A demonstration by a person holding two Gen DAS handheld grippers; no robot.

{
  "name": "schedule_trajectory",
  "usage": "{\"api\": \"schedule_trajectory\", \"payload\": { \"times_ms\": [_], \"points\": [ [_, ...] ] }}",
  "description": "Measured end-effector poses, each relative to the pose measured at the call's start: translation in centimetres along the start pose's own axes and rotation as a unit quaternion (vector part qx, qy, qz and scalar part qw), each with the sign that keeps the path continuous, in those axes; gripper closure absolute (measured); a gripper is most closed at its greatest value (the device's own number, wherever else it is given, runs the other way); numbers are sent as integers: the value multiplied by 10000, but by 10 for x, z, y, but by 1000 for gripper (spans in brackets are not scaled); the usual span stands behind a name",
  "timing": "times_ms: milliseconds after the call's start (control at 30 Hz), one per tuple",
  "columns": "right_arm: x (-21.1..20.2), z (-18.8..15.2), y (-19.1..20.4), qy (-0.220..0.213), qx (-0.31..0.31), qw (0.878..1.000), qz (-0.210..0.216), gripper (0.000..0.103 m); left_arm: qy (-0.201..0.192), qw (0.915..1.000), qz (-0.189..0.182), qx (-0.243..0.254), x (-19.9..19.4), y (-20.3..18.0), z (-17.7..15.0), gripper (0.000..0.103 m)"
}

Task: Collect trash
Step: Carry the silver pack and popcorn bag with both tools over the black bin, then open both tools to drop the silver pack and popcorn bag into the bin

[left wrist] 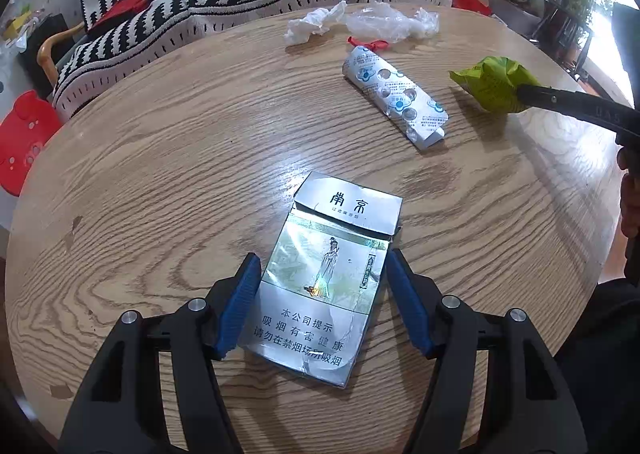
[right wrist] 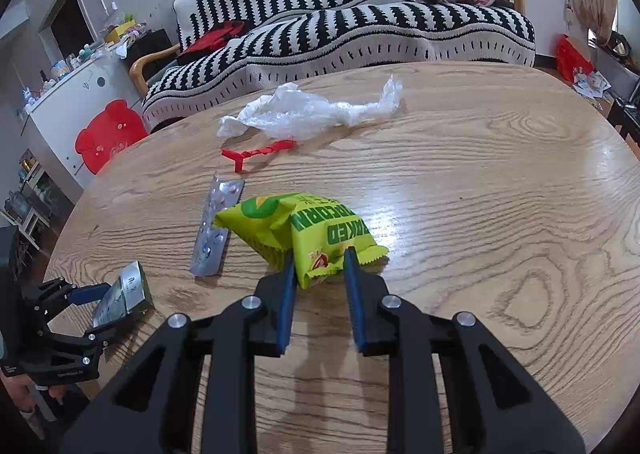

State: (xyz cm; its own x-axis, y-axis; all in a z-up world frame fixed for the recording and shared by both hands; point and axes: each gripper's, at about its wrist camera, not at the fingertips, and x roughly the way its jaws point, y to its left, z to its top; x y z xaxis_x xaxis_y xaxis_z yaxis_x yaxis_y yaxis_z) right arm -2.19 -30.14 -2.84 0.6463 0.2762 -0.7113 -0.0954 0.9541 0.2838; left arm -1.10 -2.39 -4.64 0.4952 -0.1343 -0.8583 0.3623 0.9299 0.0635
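Left tongs straddle the cigarette pack lying flat on the surface. One blue pad looks to touch the pack's left edge; the other stands just clear, so nothing is clamped. Best advice here: centre the pack, then squeeze across its narrow sides without crushing it.

Right tongs are clenched on the near end of the green snack wrapper, pads pinching the crinkled foil. The grip sits low on the tail, so a slow, straight lift should stop it slipping.

Just beyond the wrapper, to its left, lies the pill strip. Farther out, the red plastic piece. At the far edge, well apart from both tongs, wait the clear plastic film and a crumpled tissue.
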Motion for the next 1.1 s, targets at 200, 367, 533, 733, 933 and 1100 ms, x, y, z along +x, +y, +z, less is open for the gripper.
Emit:
{"api": "schedule_trajectory", "payload": {
  "times_ms": [200,367,533,733,933,1100],
  "points": [
    [-45,2,-7,-439,260,9987,-2,80,-78,9996,-164,-224,-12,-6,10,43],
    [-110,-7,-28,-716,342,9968,-77,80,-368,9987,-310,148,-48,-50,21,43],
    [-192,-41,-57,-1078,381,9928,-343,80,-800,9915,-706,739,-95,-133,27,43],
    [-257,-128,-116,-986,730,9889,-843,80,-663,9778,-1498,1307,-104,-237,3,43],
    [-233,-241,-186,-286,1829,9780,-962,80,460,9631,-2027,1707,-37,-341,-47,43],
    [-191,-301,-214,355,2287,9679,-979,80,1172,9523,-1929,2055,26,-396,-87,43]
  ]
}}
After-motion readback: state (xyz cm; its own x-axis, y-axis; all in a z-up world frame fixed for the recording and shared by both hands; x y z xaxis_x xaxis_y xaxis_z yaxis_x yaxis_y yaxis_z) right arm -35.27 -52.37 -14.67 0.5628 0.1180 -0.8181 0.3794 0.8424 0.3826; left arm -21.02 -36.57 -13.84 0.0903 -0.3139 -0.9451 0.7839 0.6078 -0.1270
